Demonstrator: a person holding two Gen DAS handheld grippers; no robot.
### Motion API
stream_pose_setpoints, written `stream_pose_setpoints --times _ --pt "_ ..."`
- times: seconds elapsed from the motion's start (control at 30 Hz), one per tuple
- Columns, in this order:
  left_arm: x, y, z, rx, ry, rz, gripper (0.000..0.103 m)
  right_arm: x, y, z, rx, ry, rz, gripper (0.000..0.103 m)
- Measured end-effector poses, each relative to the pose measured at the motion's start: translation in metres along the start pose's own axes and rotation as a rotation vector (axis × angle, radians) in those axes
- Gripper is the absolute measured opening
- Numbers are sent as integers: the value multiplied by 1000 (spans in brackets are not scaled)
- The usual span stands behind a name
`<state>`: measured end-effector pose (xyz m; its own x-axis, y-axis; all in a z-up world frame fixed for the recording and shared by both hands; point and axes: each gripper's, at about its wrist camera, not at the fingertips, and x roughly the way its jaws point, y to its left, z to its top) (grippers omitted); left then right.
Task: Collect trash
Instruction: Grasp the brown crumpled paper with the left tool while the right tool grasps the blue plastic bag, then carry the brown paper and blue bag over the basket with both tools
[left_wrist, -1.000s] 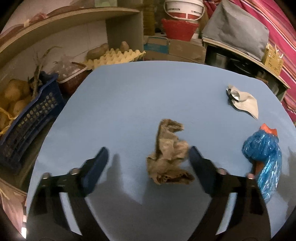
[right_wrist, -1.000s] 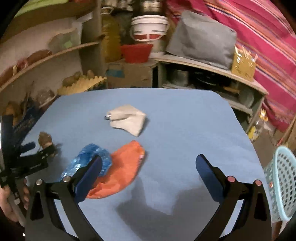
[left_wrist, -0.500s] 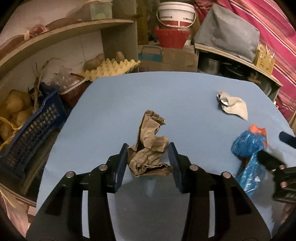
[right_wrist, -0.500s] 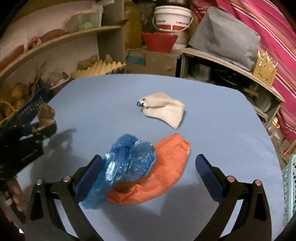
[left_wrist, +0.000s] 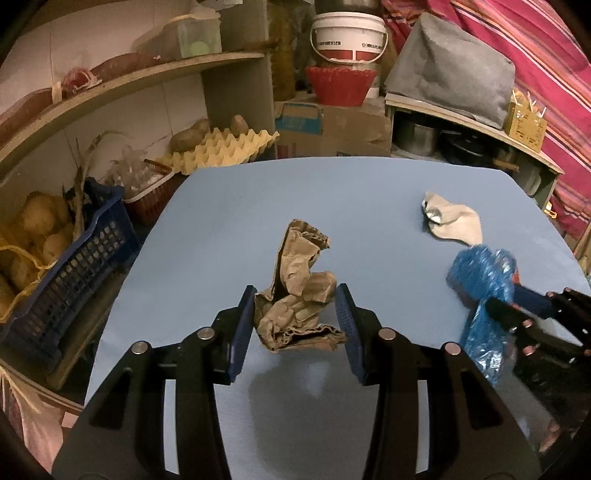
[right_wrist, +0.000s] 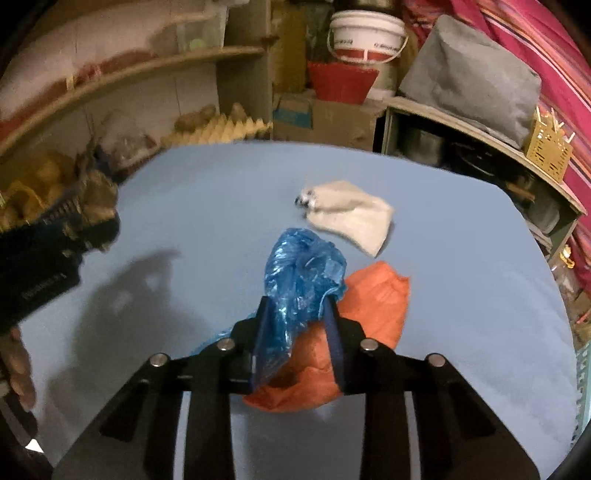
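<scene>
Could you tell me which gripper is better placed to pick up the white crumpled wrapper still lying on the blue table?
Right, probably. The white wrapper lies just beyond the right gripper, though that is shut on the blue plastic bag; the left gripper holds brown paper farther off.

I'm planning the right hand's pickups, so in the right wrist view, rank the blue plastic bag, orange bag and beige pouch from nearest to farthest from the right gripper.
1. Blue plastic bag: pinched in the right gripper, whose jaws have just been closing.
2. Orange bag: under and right of it.
3. Beige pouch: farther back on the table.
</scene>
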<state>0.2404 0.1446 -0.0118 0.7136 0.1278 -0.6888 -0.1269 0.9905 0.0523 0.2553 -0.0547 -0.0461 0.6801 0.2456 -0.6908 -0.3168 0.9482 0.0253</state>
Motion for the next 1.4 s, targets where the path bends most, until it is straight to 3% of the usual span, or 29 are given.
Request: stream_pose_setpoints --times 0.23,0.7,1.0,1.4 --pt "-10 -25 7 18 -17 -11 42 -30 -42 7 98 -79 40 29" --pt "-18 -105 11 84 -32 -89 43 -75 -156 -12 210 -97 -92 29" --pt "-30 -189 6 167 -52 -144 43 -108 -237 -33 276 -103 -200 29" --pt "-74 -328 9 236 -123 -302 43 -163 -341 -75 313 -95 -367 29"
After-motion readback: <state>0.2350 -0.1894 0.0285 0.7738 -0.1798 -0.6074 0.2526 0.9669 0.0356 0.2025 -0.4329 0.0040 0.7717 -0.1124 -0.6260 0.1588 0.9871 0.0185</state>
